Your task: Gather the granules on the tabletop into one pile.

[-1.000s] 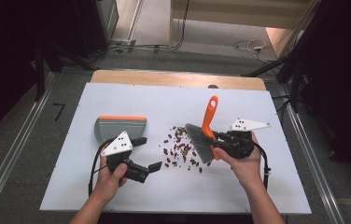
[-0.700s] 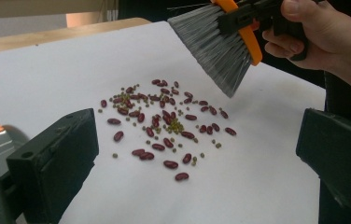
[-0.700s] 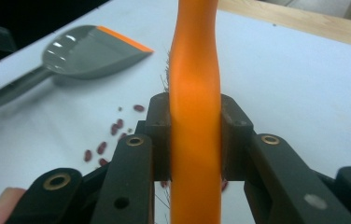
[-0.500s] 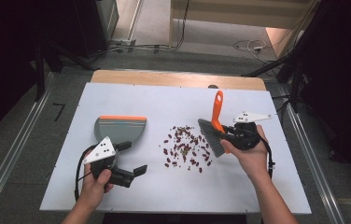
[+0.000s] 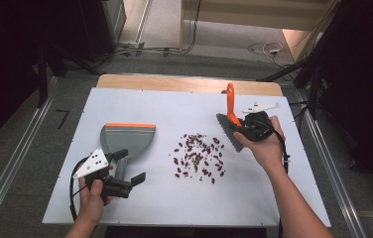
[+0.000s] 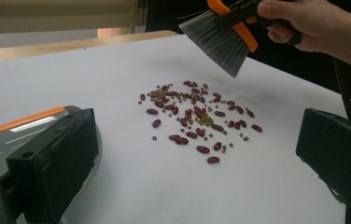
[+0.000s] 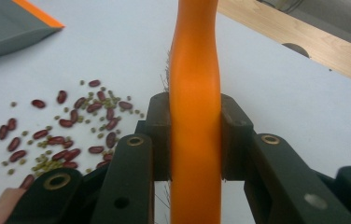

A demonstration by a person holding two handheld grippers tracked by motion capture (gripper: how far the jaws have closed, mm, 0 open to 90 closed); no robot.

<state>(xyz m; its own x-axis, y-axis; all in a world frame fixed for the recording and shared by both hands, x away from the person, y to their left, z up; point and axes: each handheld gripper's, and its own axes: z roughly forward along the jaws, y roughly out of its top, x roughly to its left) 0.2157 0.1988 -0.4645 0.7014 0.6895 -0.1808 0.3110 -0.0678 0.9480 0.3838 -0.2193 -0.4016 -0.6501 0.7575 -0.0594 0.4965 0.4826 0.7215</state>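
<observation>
The white table (image 5: pixel 274 198) lies bare toward 6 o'clock, the dustpan (image 5: pixel 127 139) at 9 o'clock of the beans (image 5: pixel 199 156), left gripper (image 5: pixel 130 171) gaping beside its handle, right gripper (image 5: pixel 241 126) clamping the brush (image 5: pixel 230 106), now lifted toward 2 o'clock.

White table (image 5: pixel 184 106) carrying scattered red and green beans (image 5: pixel 198 156) near centre, slightly toward right edge; grey dustpan (image 5: pixel 125 141) with orange rim lying toward left edge, well apart from beans. Wooden strip (image 5: pixel 174 83) running along far edge.
</observation>
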